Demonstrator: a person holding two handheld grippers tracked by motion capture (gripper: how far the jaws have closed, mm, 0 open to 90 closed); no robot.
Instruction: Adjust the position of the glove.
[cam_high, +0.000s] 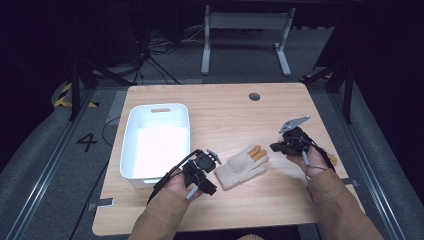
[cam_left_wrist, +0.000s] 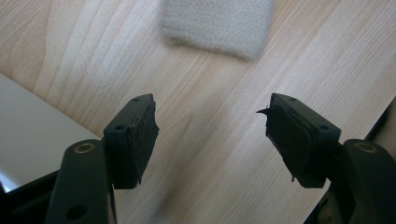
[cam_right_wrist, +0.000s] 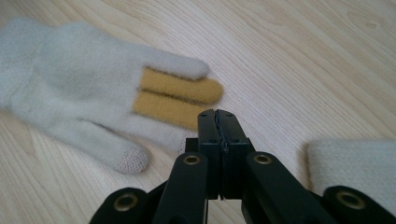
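A cream knit glove (cam_high: 243, 165) with two mustard-yellow fingers lies flat on the wooden table (cam_high: 230, 110), fingers pointing right. My left gripper (cam_high: 212, 174) sits just left of the glove's cuff (cam_left_wrist: 217, 28), jaws open with bare wood between them (cam_left_wrist: 210, 116). My right gripper (cam_high: 274, 147) hovers to the right of the glove's fingertips. Its jaws are shut together with nothing in them (cam_right_wrist: 217, 114), pointing at the yellow fingers (cam_right_wrist: 180, 95). A second cream knit piece (cam_right_wrist: 355, 163) lies beside the right gripper.
A white plastic bin (cam_high: 156, 140) stands on the left part of the table, close to my left hand; its wall (cam_left_wrist: 28, 135) appears in the left gripper view. A dark round grommet (cam_high: 254, 96) sits near the far edge.
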